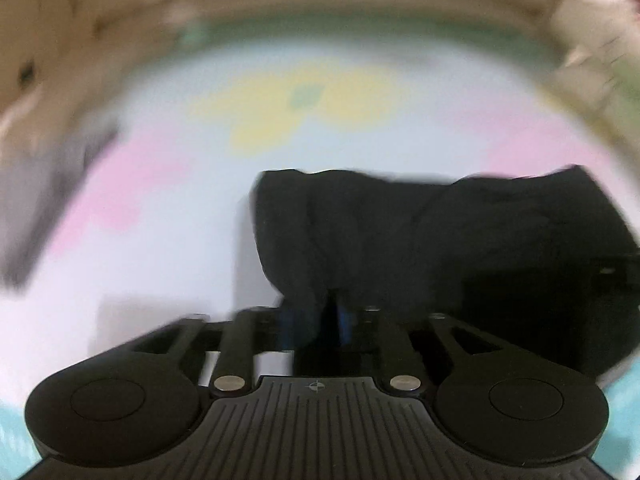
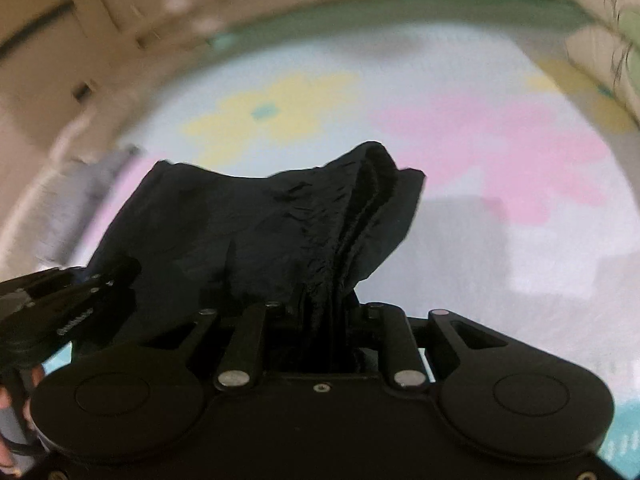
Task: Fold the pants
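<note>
The black pants (image 1: 420,232) hang bunched and lifted above a pastel play mat (image 1: 168,208). My left gripper (image 1: 324,312) is shut on one edge of the fabric, which rises straight from its fingers. In the right wrist view the pants (image 2: 272,224) drape forward from my right gripper (image 2: 324,312), which is shut on a gathered fold with a thick seam. The left gripper (image 2: 80,292) shows at the left edge of that view, close beside the cloth. The fingertips of both are hidden by fabric.
The mat (image 2: 500,240) has pink, yellow and pale blue patches. A beige padded wall (image 2: 60,60) curves round its far side. A grey cloth (image 1: 44,200) lies at the mat's left edge. White cushions (image 2: 600,20) stand at the far right. Both views are blurred.
</note>
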Available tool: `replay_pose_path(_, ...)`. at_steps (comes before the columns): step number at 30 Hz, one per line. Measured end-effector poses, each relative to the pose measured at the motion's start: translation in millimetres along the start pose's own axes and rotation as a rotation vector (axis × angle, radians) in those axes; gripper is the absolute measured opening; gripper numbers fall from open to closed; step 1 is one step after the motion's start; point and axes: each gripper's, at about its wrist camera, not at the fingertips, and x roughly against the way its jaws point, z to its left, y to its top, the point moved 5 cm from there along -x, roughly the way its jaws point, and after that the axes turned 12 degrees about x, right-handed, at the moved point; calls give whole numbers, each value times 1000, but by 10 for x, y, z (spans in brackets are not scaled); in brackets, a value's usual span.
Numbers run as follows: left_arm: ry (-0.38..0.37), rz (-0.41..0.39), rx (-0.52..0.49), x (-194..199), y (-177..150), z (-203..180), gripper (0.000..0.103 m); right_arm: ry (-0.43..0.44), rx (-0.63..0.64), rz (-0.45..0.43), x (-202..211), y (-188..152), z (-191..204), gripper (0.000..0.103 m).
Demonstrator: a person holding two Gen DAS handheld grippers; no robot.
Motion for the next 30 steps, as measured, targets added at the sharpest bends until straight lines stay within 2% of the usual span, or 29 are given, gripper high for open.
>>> replay_pose_path(1,15,21,16,-111,-74,49,52,-27,0,45,-176,-75,-46,44)
replay_pose_path(2,7,-33,47,-129,-140,115,62,-74,-7,85,-326,-168,-106,52)
replay_pose_path(3,22,-93,69,-115,-197,179,82,-101,-15,109,-430,-256,-167,67)
replay_pose_path(4,39,-109,77,-127,-242,219,93,-112,-30,106,-492,-332,-212,74)
replay_pose_path(6,14,-135,105,-131,-307,291,95,-83,-48,31,-492,-422,-232,83)
replay_pose_path(8,-34,-118,141,-144,-328,369,96,-85,0,37,-510,-454,-154,91)
replay_pose_path(9,-52,-104,159,-148,-329,397,96,-92,40,49,-533,-467,-94,100)
replay_pose_path(10,-64,-94,166,-135,-328,417,96,-93,82,64,-550,-497,-37,103)
replay_pose_path(12,-55,-82,155,-118,-278,381,96,-138,153,63,-575,-561,82,102)
replay_pose_path(14,-35,-90,149,-47,-270,388,95,-153,142,29,-551,-618,118,102)
replay_pose_path(17,19,-128,123,120,-308,348,95,-135,110,12,-504,-669,97,102)
replay_pose_path(21,40,-74,109,158,-366,365,95,-102,50,65,-424,-715,4,102)
replay_pose_path(24,32,-61,153,283,-408,459,95,-71,-20,89,-345,-784,-110,102)
replay_pose_path(25,37,-50,170,244,-325,559,95,-63,-36,98,-317,-818,-138,102)
replay_pose_path(30,42,12,262,461,-505,727,94,-42,-97,157,-219,-883,-165,102)
